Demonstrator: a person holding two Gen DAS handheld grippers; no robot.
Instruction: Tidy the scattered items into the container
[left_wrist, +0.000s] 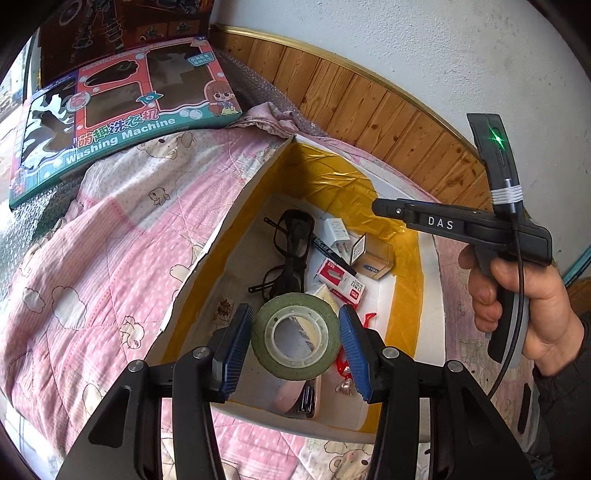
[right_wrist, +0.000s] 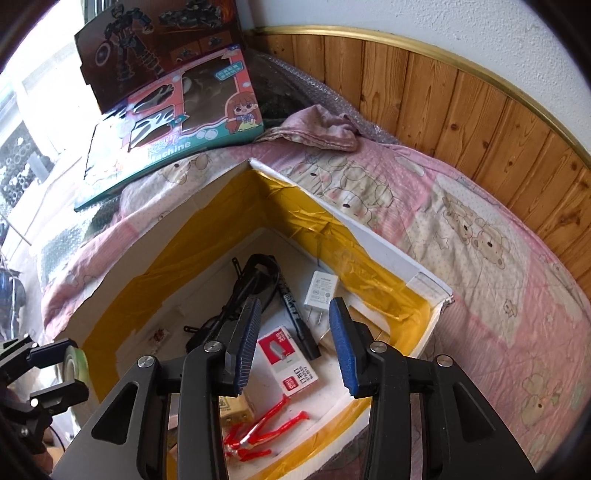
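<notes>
A white box (left_wrist: 229, 229) lined with yellow tape lies open on the pink quilt. Over its near end my left gripper (left_wrist: 295, 347) is shut on a green tape roll (left_wrist: 295, 306), held upright between the blue pads. The same roll (right_wrist: 75, 363) shows at the lower left of the right wrist view. Inside the box lie black glasses (left_wrist: 291, 251), a white charger plug (right_wrist: 321, 291), a black pen (right_wrist: 295, 317), a red-and-white staple box (right_wrist: 288, 363) and red plastic pieces (right_wrist: 266, 428). My right gripper (right_wrist: 295, 306) hangs open over the box with nothing between its fingers.
A "Washing Machine" toy box (left_wrist: 122, 118) and a dark robot toy box (right_wrist: 159, 48) lie at the back left. Bubble wrap (right_wrist: 317, 92) and a crumpled cloth (right_wrist: 317, 133) sit by the wood-panelled wall (right_wrist: 480, 122). A hand (left_wrist: 517, 295) holds the right gripper's handle.
</notes>
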